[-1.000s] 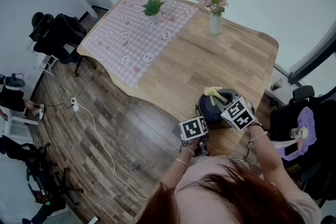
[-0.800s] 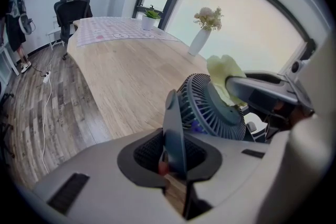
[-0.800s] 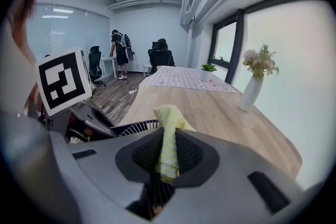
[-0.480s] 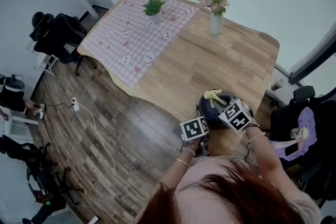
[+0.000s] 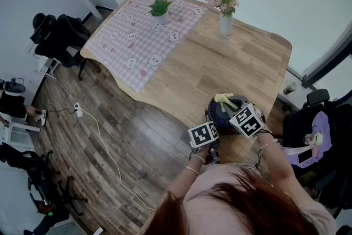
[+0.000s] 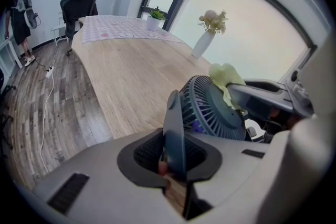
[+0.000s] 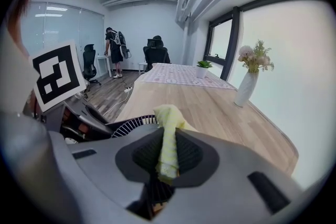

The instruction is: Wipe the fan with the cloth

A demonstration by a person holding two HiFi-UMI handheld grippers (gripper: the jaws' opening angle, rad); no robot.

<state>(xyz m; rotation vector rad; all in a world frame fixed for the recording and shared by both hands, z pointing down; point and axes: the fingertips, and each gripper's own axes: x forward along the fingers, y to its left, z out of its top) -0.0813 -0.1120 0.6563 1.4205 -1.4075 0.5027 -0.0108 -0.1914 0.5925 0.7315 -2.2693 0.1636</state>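
Note:
A small dark blue fan (image 5: 221, 111) stands at the near edge of the wooden table (image 5: 220, 63). My left gripper (image 6: 176, 152) is shut on a flat dark blue part of the fan (image 6: 175, 123), below the round grille (image 6: 218, 110). My right gripper (image 7: 167, 157) is shut on a yellow cloth (image 7: 168, 136), which sticks out past the jaws. In the head view the cloth (image 5: 223, 98) rests on top of the fan, with the right gripper (image 5: 230, 104) just behind it and the left gripper (image 5: 211, 125) at the fan's near left side. Part of the grille (image 7: 128, 124) shows under the cloth.
A white vase of flowers (image 5: 225, 22) stands at the far side of the table. A pink checked cloth (image 5: 146, 36) with a small potted plant (image 5: 160, 10) covers the far left end. Office chairs (image 5: 60, 36) and a floor cable (image 5: 104, 146) lie to the left.
The right gripper and the cloth have shifted slightly on top of the fan. The left gripper and the fan have stayed where they were.

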